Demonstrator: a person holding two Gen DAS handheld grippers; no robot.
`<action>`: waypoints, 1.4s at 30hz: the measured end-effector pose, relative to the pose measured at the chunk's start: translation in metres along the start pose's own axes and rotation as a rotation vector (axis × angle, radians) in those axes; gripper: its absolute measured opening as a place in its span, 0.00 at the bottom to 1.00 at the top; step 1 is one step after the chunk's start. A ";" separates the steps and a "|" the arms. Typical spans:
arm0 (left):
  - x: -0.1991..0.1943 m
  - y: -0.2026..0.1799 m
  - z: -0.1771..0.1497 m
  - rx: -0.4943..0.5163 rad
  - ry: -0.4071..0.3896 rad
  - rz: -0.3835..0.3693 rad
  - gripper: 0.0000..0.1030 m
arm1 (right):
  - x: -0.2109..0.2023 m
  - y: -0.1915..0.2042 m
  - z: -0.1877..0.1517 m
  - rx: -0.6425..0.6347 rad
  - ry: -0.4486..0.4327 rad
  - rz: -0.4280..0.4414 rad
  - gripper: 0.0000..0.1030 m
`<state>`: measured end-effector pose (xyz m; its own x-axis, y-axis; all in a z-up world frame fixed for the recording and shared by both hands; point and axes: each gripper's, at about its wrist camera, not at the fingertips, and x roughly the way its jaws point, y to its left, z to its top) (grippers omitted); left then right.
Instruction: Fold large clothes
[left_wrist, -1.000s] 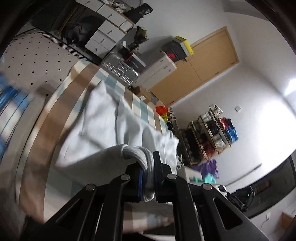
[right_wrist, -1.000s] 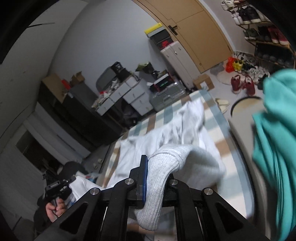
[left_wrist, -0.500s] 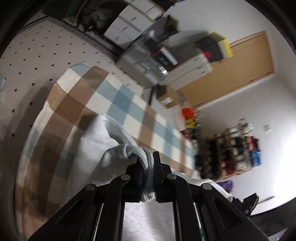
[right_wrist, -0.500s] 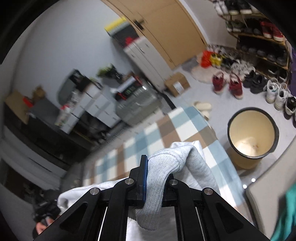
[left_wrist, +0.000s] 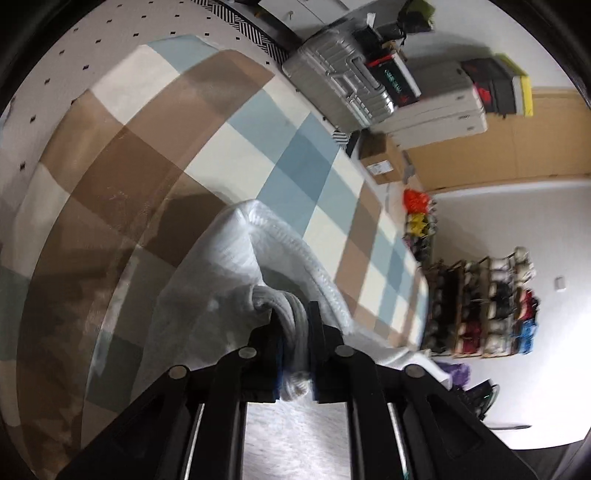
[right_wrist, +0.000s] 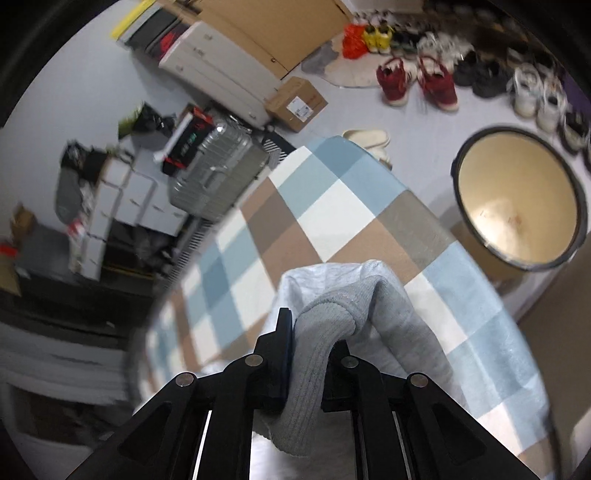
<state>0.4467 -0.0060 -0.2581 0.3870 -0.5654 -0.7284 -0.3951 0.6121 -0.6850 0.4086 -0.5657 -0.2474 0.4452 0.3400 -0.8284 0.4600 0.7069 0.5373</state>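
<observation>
Both grippers grip a grey garment over a checked blanket.

The left gripper (left_wrist: 295, 343) and right gripper (right_wrist: 308, 350) each have ribbed hem of the grey sweatshirt (right_wrist: 399, 325) between their jaws, which have just been easing apart. The garment drapes onto the checked blanket (left_wrist: 155, 155). A round bin (right_wrist: 517, 199) stands beside it.

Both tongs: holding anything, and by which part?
Yes. Left tongs and right tongs each pinch a ribbed knit edge of the grey garment; jaws have just been opening slightly.
</observation>
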 end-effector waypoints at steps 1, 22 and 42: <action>-0.013 -0.003 -0.004 0.014 -0.026 -0.004 0.16 | -0.007 -0.001 0.000 0.023 -0.003 0.033 0.24; -0.057 0.036 -0.102 0.265 -0.028 0.309 0.79 | -0.121 0.017 -0.105 -0.657 -0.152 -0.211 1.00; -0.130 0.041 -0.144 0.371 -0.176 0.239 0.01 | -0.108 -0.045 -0.125 -0.603 -0.151 -0.140 0.04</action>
<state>0.2602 0.0130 -0.1939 0.4696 -0.3015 -0.8298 -0.1788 0.8879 -0.4238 0.2441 -0.5565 -0.2019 0.5359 0.1594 -0.8291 0.0275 0.9782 0.2058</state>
